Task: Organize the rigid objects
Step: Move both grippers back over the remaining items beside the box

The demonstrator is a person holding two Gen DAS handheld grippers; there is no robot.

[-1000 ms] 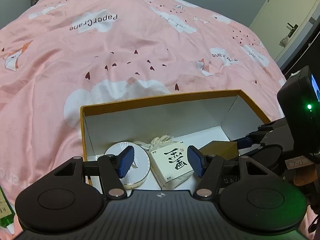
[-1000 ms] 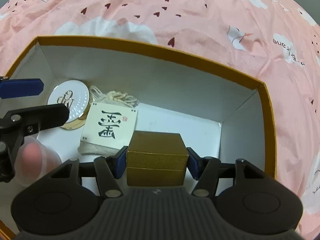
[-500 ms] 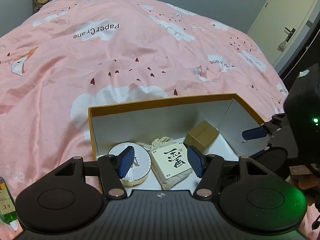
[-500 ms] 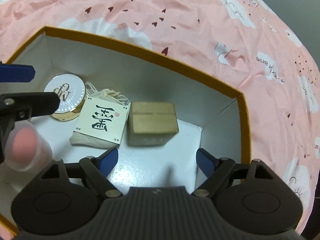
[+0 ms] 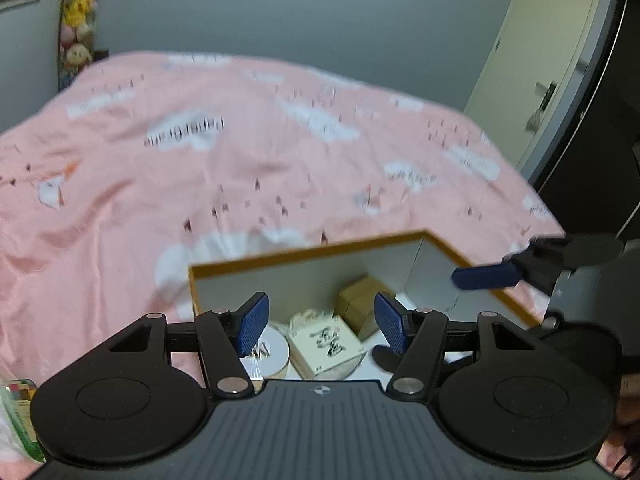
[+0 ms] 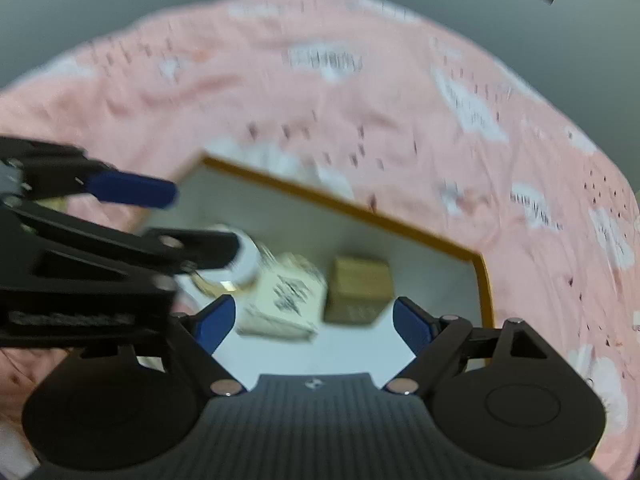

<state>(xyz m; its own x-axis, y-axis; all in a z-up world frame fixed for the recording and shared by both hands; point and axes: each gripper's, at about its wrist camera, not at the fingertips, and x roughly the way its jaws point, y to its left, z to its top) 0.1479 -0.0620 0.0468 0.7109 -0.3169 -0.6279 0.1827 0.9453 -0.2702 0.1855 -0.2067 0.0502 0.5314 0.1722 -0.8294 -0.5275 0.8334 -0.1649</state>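
Note:
An orange-rimmed white box [image 5: 304,254] lies open on the bed. Inside it are a round white compact [image 5: 270,354], a white pouch with black calligraphy [image 5: 326,344] and a gold cardboard box [image 5: 358,304]. My left gripper [image 5: 322,316] hovers open above the box's near left part, with nothing between its blue pads. In the right wrist view, my right gripper [image 6: 314,316] stands wide open above the box floor, clear of the gold box [image 6: 360,284] and the pouch [image 6: 284,296]. The left gripper's finger [image 6: 132,190] crosses that view at the left.
A pink duvet [image 5: 240,168] with cloud prints covers the bed around the box. A green-labelled item [image 5: 16,420] lies at the lower left. Plush toys [image 5: 78,20] hang at the far wall, and a door [image 5: 532,60] and dark furniture stand at the right.
The right gripper let go of the gold box, opened wide and rose away from it. The left gripper also lifted and tipped up. The gold box stays on the box floor.

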